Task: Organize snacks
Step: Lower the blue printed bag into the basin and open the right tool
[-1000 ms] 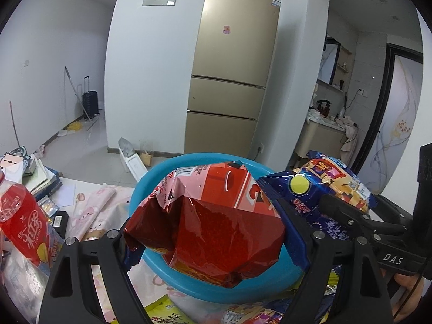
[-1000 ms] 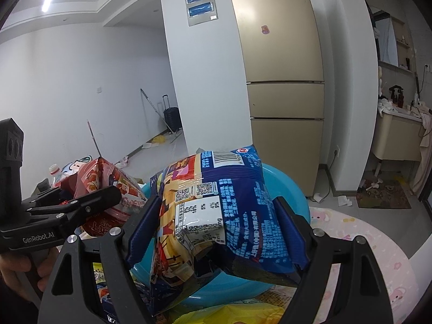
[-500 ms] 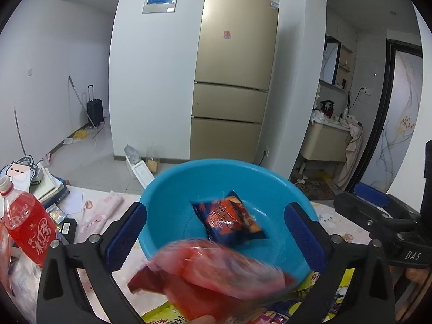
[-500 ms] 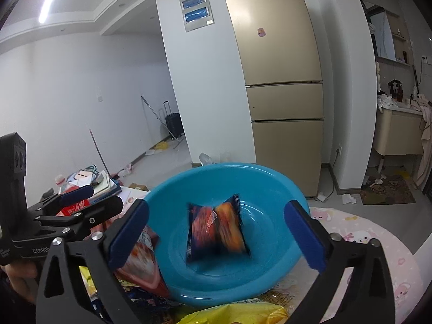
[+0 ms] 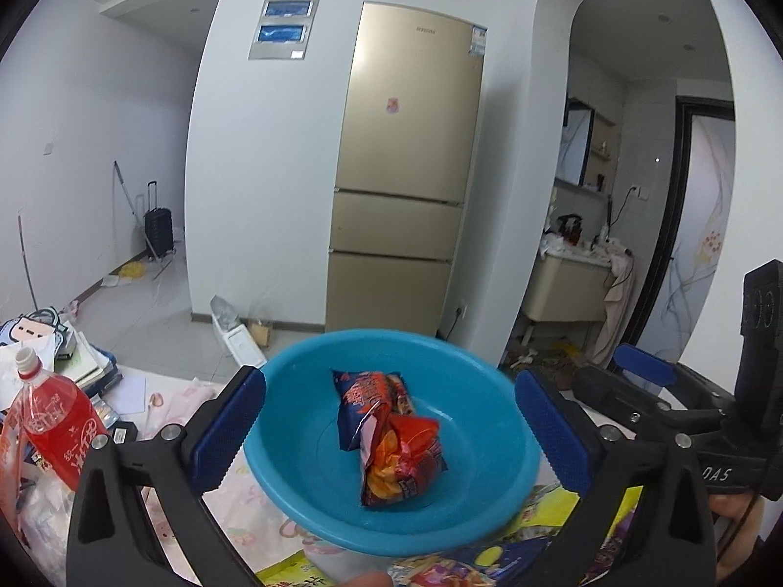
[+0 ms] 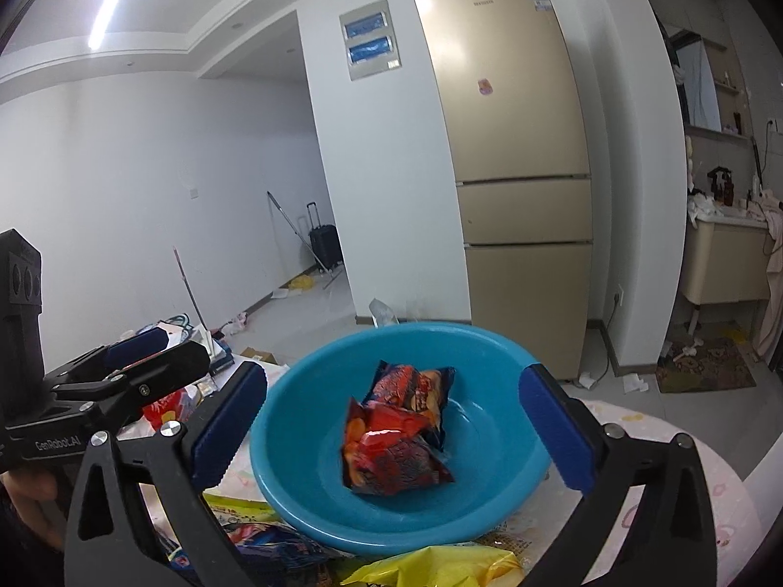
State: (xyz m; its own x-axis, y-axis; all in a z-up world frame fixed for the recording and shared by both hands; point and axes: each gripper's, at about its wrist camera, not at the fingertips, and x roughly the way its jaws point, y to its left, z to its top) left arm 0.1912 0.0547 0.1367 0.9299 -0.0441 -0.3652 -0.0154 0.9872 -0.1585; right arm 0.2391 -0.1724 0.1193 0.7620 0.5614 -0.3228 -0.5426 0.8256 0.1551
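Note:
A blue basin (image 5: 303, 440) (image 6: 303, 445) sits on the table straight ahead of both grippers. Inside it lie a blue-and-orange snack pack (image 5: 372, 401) (image 6: 416, 384) and a red pack (image 5: 403, 464) (image 6: 391, 460) resting partly on it. My left gripper (image 5: 389, 430) is open, with its blue pads on either side of the basin and nothing between them. My right gripper (image 6: 391, 433) is open too and holds nothing. Each gripper shows in the other's view: the right gripper (image 5: 621, 381) at the right edge, the left gripper (image 6: 147, 357) at the left.
A red drink bottle (image 5: 58, 430) stands left of the basin beside stacked books (image 5: 83, 367). Loose snack bags lie in front of the basin: a yellow bag (image 6: 440, 567) and a blue bag (image 6: 274, 548). A pink patterned cloth (image 6: 724, 479) covers the table.
Both grippers were shut on bags over the basin, a red one on the left and a blue one on the right. They opened and let the bags fall, then rose a little.

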